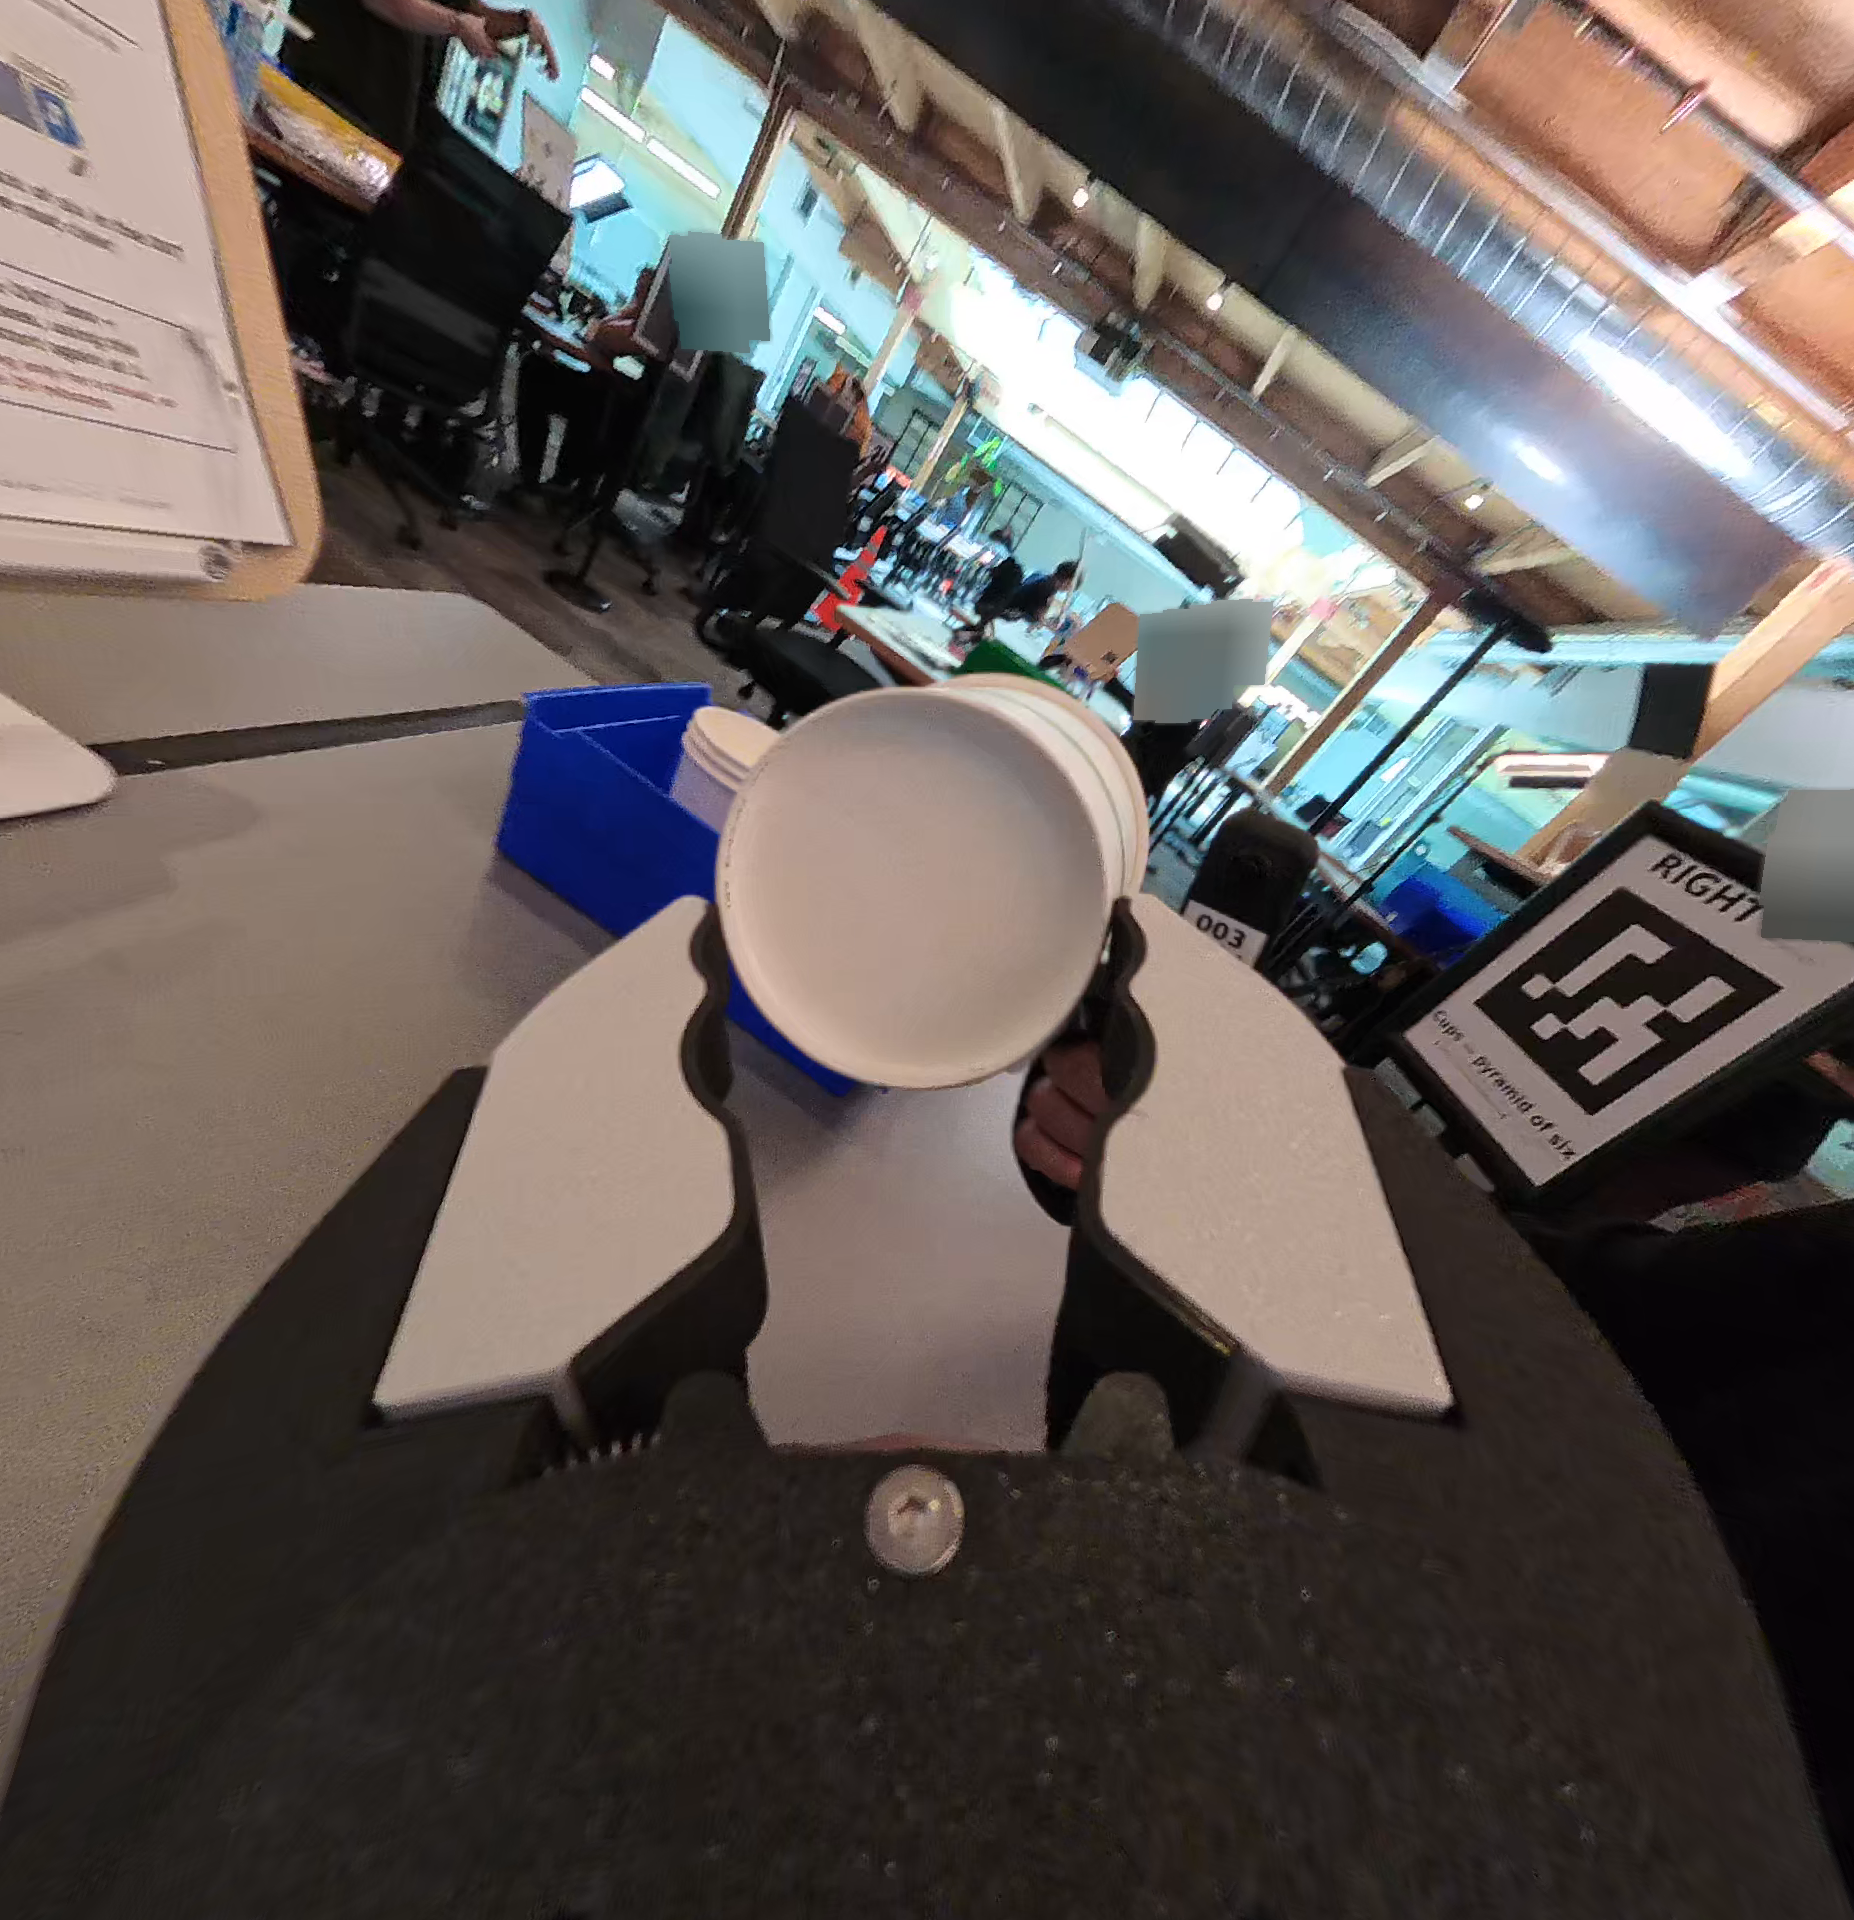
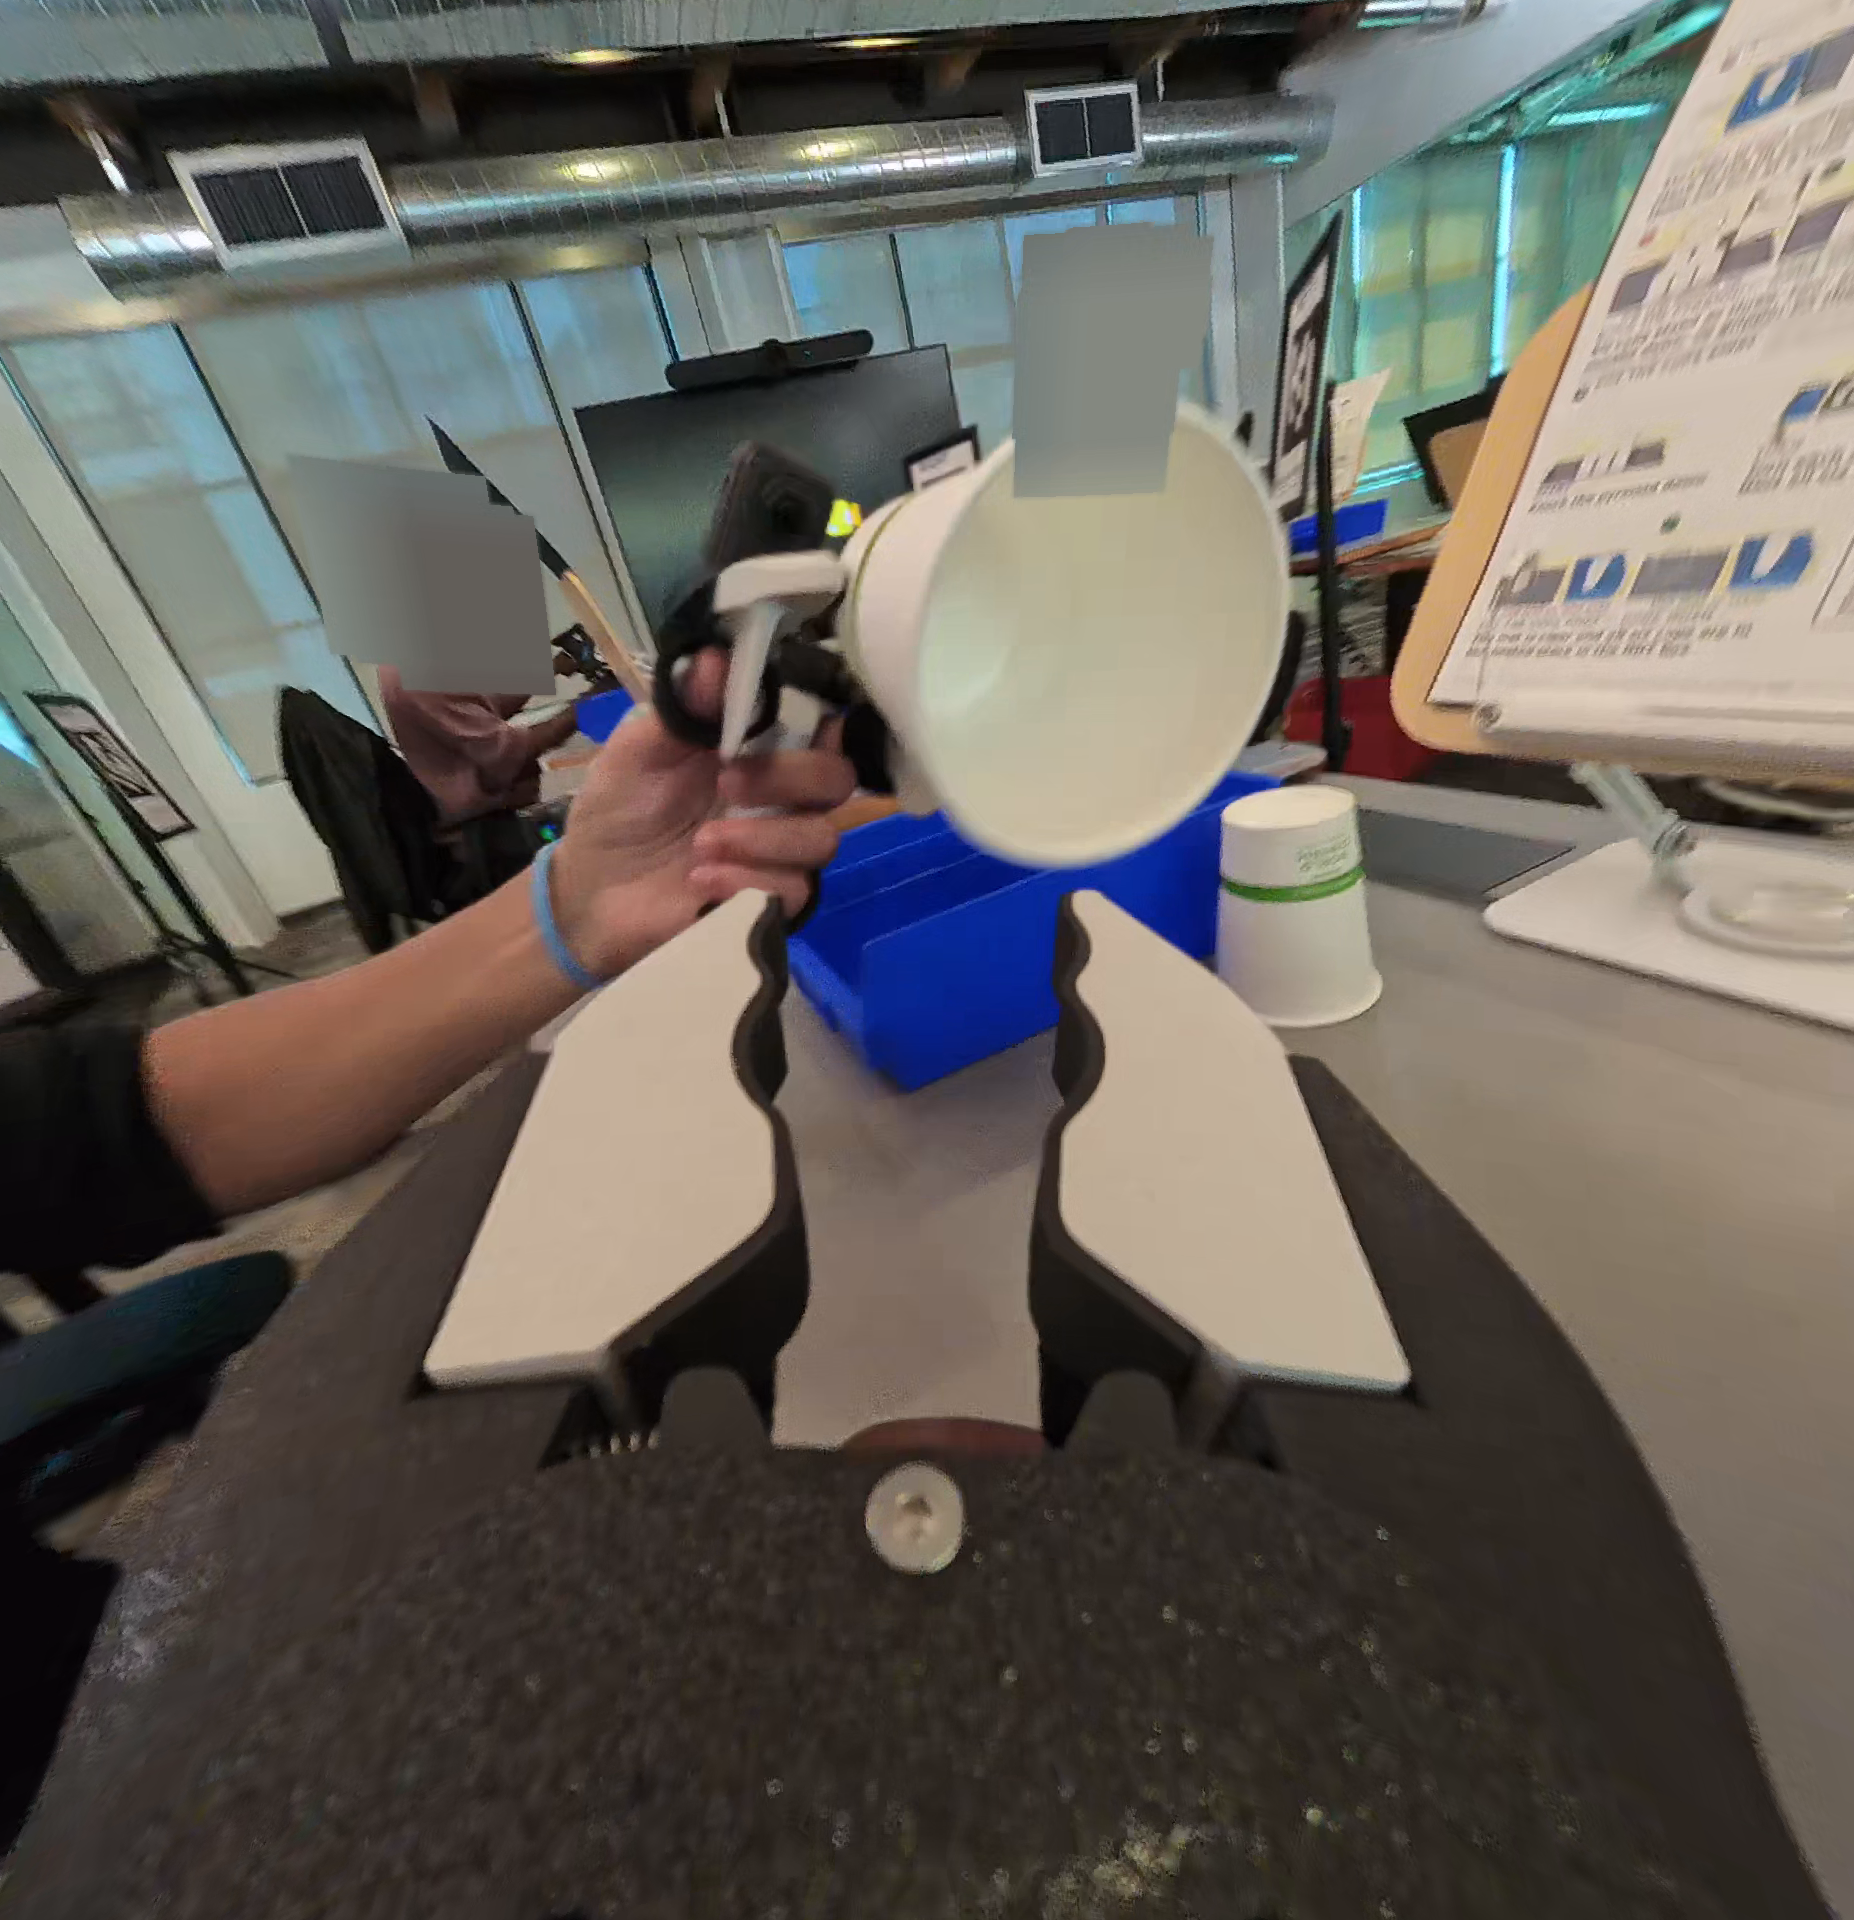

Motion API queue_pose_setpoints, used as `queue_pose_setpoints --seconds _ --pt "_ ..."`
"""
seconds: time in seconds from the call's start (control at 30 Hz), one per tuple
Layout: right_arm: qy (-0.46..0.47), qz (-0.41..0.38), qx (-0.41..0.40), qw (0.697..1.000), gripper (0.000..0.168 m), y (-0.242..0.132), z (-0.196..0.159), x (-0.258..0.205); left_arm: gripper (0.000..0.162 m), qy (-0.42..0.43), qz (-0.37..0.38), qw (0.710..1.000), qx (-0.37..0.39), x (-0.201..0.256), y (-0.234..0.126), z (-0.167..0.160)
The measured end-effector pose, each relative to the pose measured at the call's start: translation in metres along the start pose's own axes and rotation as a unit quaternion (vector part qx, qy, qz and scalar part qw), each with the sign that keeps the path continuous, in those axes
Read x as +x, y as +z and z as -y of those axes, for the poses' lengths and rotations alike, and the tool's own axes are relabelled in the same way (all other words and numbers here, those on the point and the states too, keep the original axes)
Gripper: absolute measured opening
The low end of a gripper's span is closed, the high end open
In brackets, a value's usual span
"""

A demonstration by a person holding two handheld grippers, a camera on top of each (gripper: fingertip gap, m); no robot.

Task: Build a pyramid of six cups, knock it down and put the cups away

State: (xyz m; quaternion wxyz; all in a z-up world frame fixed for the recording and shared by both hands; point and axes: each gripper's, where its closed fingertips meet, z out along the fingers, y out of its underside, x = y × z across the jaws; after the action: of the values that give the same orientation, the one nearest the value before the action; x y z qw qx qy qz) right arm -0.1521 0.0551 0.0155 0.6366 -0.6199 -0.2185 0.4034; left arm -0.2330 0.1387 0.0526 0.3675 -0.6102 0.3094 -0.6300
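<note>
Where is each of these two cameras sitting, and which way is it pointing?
Left wrist view: mounted on the left gripper, looking along its fingers at the bottom of the stack of white cups they clamp, the blue bin behind; its own fingers show, and a bit of a hand behind the cups.

Right wrist view: mounted on the right gripper, open and empty, facing the person's left hand holding the other gripper and the cups' open mouth; an upside-down cup stands beside the bin.

Both share the cups, bin and grey table.
</note>
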Motion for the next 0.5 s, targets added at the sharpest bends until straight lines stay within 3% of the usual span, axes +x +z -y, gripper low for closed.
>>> queue_pose_setpoints --seconds 0.1,0.13,0.2,0.33,0.43,0.5 --pt "-0.023 0.018 0.002 1.000 0.046 0.017 0.010 -0.007 0.069 -0.003 -0.024 1.000 0.008 0.014 0.007 -0.017" --pt "-0.016 0.039 0.007 0.999 0.041 0.021 0.014 -0.013 0.069 -0.004 -0.027 1.000 0.007 0.016 0.010 -0.021" --pt "-0.006 0.076 0.010 0.997 0.013 0.023 0.017 -0.023 0.069 -0.005 -0.035 0.999 -0.002 0.020 0.015 -0.030" --pt "0.012 0.075 -0.016 0.997 0.001 0.015 0.014 -0.013 0.066 0.010 -0.016 0.999 -0.042 0.016 0.014 -0.051" --pt "-0.054 0.003 -0.036 0.998 0.001 -0.011 0.048 0.021 0.084 0.044 0.025 0.995 -0.087 0.013 0.000 -0.071" --pt "-0.131 -0.072 -0.084 0.985 0.000 -0.037 0.090 0.054 0.084 0.073 0.045 0.987 -0.133 0.015 -0.013 -0.093"
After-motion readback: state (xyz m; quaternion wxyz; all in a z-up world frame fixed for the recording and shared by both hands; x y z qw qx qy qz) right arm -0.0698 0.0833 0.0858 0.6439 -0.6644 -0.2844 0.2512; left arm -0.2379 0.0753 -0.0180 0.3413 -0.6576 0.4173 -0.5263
